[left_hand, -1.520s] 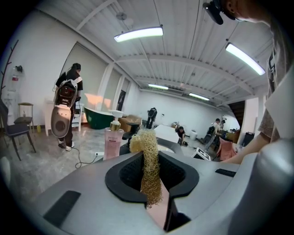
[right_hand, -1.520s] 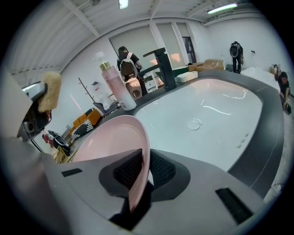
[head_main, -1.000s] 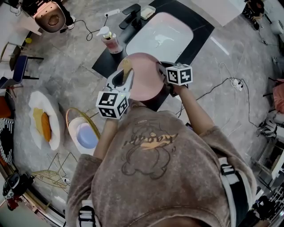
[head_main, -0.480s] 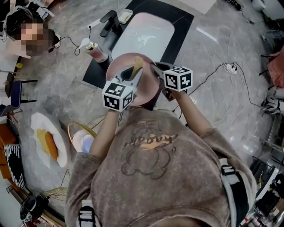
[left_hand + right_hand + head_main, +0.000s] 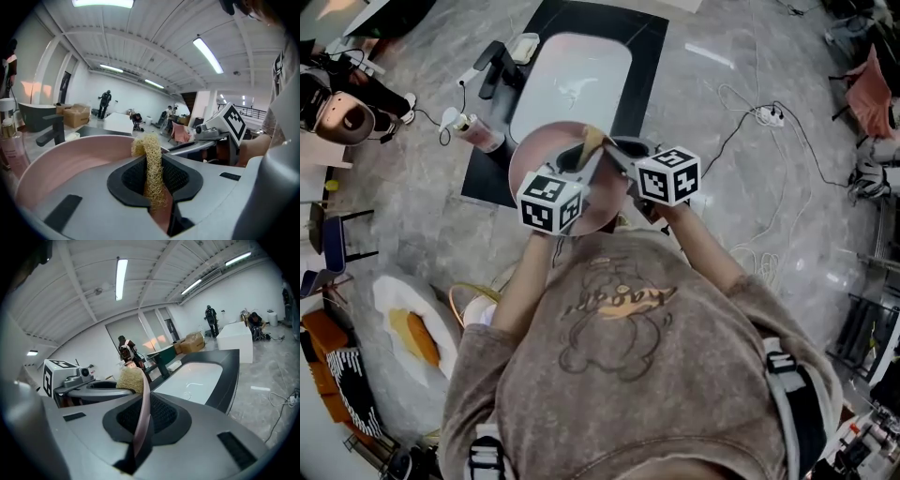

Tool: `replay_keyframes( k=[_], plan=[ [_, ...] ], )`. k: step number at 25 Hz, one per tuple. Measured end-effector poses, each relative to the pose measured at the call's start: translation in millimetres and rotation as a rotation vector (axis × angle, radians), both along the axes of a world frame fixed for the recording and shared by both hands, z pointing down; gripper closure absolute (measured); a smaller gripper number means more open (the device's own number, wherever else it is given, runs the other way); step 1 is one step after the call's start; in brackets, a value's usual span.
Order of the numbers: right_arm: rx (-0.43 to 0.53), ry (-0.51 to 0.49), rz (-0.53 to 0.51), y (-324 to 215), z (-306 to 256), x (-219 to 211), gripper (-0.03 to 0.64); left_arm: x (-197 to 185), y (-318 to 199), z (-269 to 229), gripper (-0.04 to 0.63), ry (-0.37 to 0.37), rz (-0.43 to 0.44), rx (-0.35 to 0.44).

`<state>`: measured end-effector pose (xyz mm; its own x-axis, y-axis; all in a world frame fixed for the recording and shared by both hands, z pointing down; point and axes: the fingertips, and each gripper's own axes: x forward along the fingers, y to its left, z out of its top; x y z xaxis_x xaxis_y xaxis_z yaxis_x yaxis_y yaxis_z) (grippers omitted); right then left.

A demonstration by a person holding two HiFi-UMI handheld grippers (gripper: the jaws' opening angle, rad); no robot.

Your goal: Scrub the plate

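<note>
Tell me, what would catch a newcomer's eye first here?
A round pink plate is held up in the middle of the head view, its rim clamped in the right gripper. The left gripper pinches a straw-coloured fibrous scrubber right at the plate's face. Beyond them lies a white sink basin set in a black counter.

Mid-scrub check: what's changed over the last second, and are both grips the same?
The left gripper swept the loofah scrubber across the pink plate, from its left rim toward the side pinched by the right gripper. Nothing was taken or released: left still clamps the scrubber, right still clamps the plate's rim.
</note>
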<state>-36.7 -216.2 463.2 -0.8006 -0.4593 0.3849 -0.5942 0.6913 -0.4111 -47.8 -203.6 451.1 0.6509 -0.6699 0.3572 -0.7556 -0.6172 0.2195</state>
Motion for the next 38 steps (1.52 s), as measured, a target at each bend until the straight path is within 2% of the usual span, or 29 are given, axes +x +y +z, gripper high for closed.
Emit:
replay_keyframes(
  k=[7,13,18,22,28,38],
  plan=[
    [0.025,0.002,0.015,3.4,-6.2,13.9,0.591,9.2,-2.6,-4.6,0.52,-0.038,0.028,0.006],
    [0.036,0.002,0.024,3.8,-6.9,16.3,0.588,-15.7,-14.8,-3.6,0.52,-0.131,-0.035,0.014],
    [0.043,0.0,0.03,2.8,-8.7,17.7,0.581,-40.6,-21.6,3.5,0.52,-0.244,-0.069,0.024],
    [0.058,0.001,0.047,1.3,-11.0,21.0,0.577,-65.3,-23.1,16.7,0.52,-0.298,-0.116,-0.01],
    [0.069,-0.008,0.085,-5.0,-13.8,30.6,0.577,-88.4,-16.1,37.1,0.52,-0.322,-0.166,-0.086],
    [0.093,-0.047,0.175,-22.9,-20.3,43.0,0.571,-93.2,4.6,75.7,0.52,-0.319,-0.169,-0.206]
  ],
)
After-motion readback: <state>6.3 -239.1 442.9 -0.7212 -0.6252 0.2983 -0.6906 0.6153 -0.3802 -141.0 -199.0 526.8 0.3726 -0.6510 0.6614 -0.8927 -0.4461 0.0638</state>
